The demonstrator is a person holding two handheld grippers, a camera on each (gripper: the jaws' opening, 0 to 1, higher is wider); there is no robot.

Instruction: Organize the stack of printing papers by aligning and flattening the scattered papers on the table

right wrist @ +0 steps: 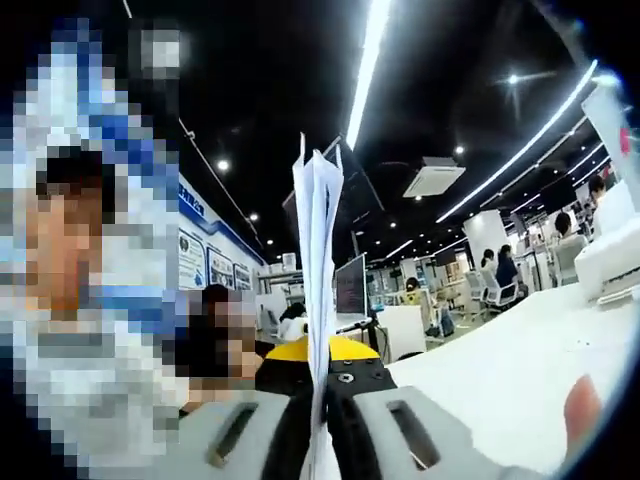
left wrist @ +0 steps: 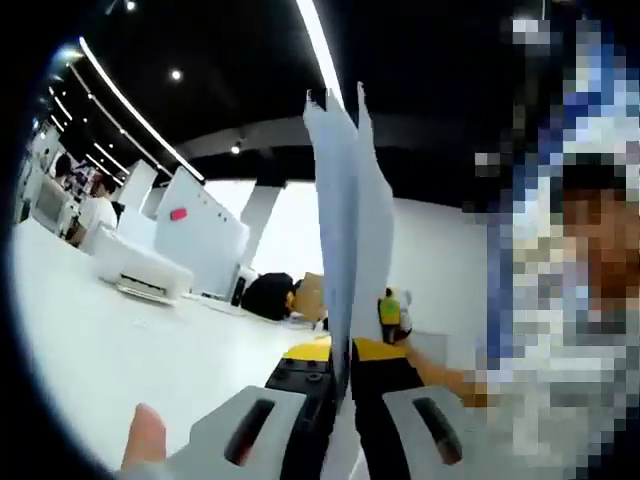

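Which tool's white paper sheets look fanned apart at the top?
The left tool: its white paper sheets splay into separate edges. The right tool holds its sheets nearly flush.

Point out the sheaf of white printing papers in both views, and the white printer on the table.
sheaf of white printing papers (left wrist: pixel 345 230), left gripper view, mid-height of the upright sheets
the same sheaf (right wrist: pixel 317 250), right gripper view, its edge-on middle
white printer (left wrist: pixel 140 268), left gripper view, front face
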